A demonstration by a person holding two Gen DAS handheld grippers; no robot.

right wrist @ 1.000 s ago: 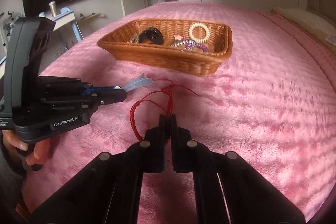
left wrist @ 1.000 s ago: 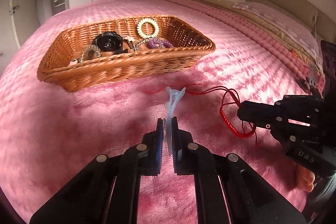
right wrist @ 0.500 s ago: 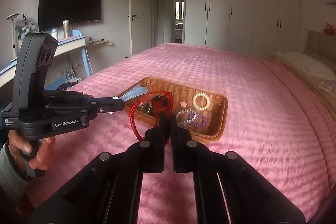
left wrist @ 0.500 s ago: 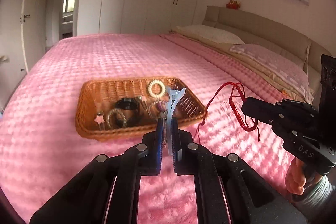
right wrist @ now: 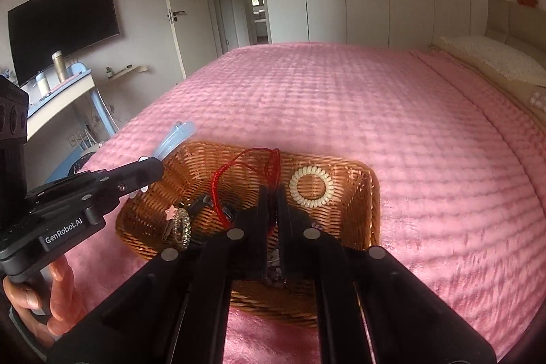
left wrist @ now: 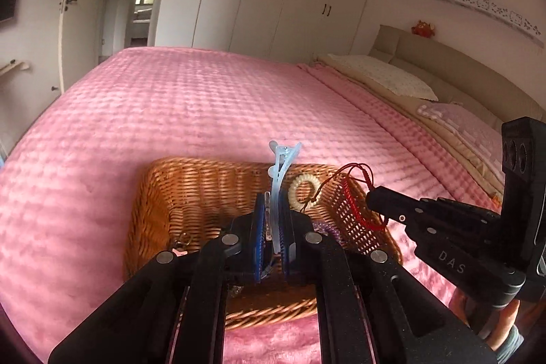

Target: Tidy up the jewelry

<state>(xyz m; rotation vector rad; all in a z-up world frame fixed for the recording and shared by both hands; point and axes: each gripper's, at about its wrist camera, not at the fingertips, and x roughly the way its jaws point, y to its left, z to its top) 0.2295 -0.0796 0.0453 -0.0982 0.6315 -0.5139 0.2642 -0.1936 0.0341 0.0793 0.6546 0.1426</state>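
Both grippers had lifted off the pink bedspread point(left wrist: 204, 111) to over the wicker basket point(left wrist: 204, 179): left gripper point(left wrist: 273, 220) clamped a blue hair clip point(left wrist: 280, 173), right gripper point(right wrist: 272, 193) pinched the red string bracelet point(right wrist: 218, 190). Only the right view showed the TV point(right wrist: 65, 26).

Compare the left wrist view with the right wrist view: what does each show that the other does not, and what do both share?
Only the left wrist view shows the headboard toy and wall border. Only the right wrist view shows the television and desk. Both show the wicker basket, cream coil ring, the left gripper clamping the blue hair clip, and the right gripper holding the red cord bracelet.
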